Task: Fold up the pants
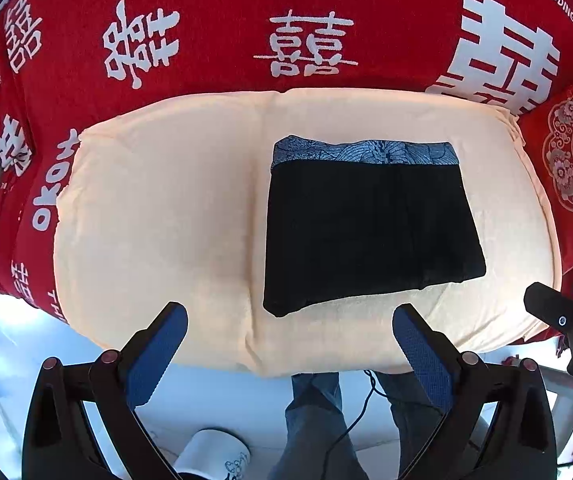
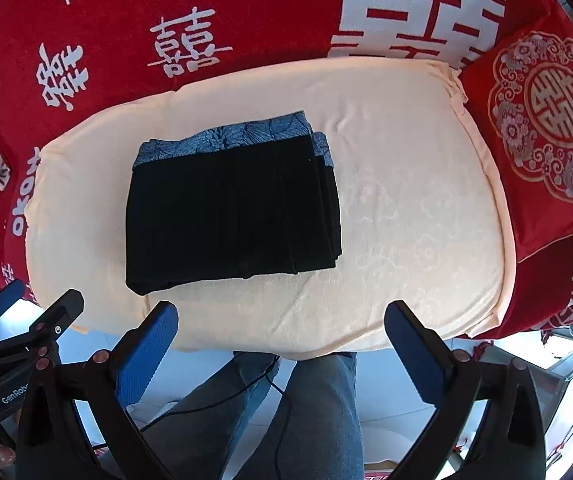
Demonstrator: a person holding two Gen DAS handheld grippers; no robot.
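Note:
The black pants (image 1: pixel 370 228) lie folded into a compact rectangle on a cream cloth (image 1: pixel 158 208), with a blue-grey patterned waistband along the far edge. They also show in the right wrist view (image 2: pixel 230 212), stacked in several layers. My left gripper (image 1: pixel 290 322) is open and empty, held back over the cloth's near edge. My right gripper (image 2: pixel 282 318) is open and empty, also near the front edge, below and right of the pants. Neither touches the pants.
The cream cloth (image 2: pixel 414 208) covers a red bedspread (image 1: pixel 214 4) with white characters. A red embroidered cushion (image 2: pixel 546 120) lies at the right. The person's jeans-clad legs (image 2: pixel 318 412) and a black cable are below. The other gripper shows at the frame edges (image 1: pixel 566 320) (image 2: pixel 26 344).

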